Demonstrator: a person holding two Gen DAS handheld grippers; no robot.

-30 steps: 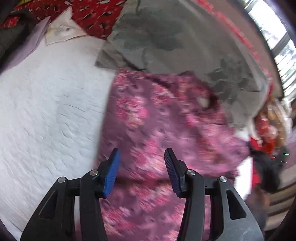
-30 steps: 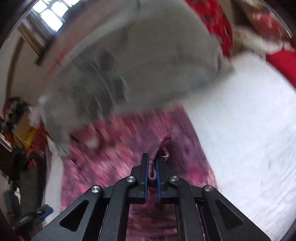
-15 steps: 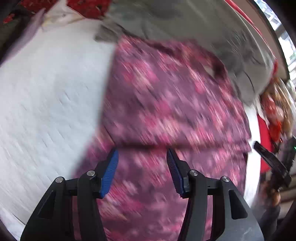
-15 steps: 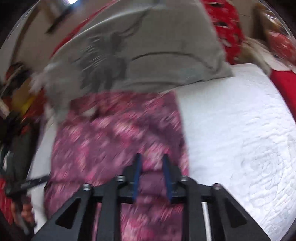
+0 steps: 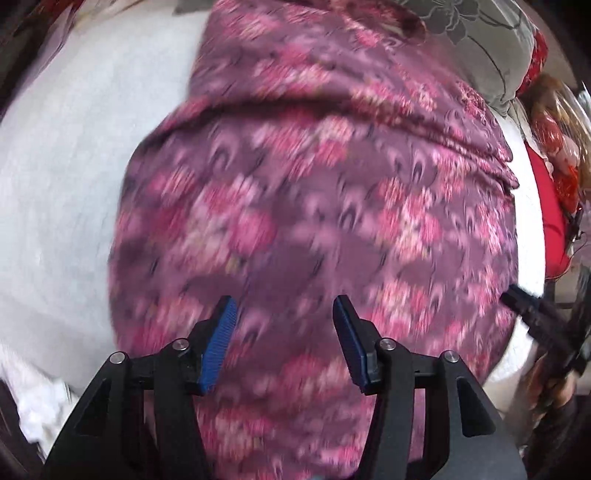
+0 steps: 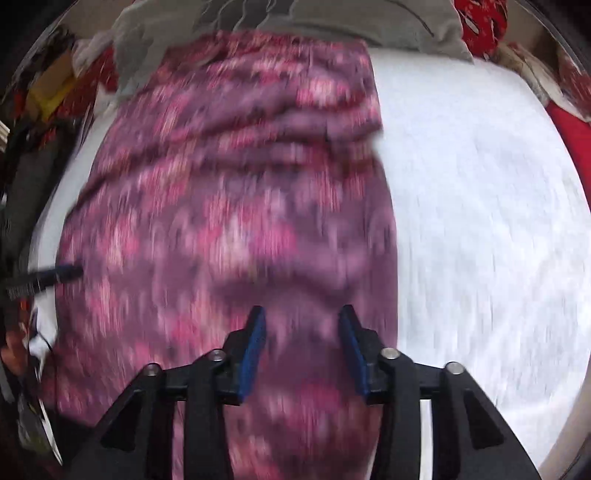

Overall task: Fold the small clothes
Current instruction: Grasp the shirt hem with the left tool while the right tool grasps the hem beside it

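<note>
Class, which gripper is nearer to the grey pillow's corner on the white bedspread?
Right. The right gripper hovers over the cloth's edge below that corner of the grey pillow; the left gripper is across the cloth.

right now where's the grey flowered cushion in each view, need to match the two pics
Left wrist view: grey flowered cushion at the top right, beyond the far edge of the purple floral garment.
Right wrist view: cushion along the top centre, again behind the garment.
Shared landmark: the white quilted cover, left of the garment in the left view, right of it in the right view.
</note>
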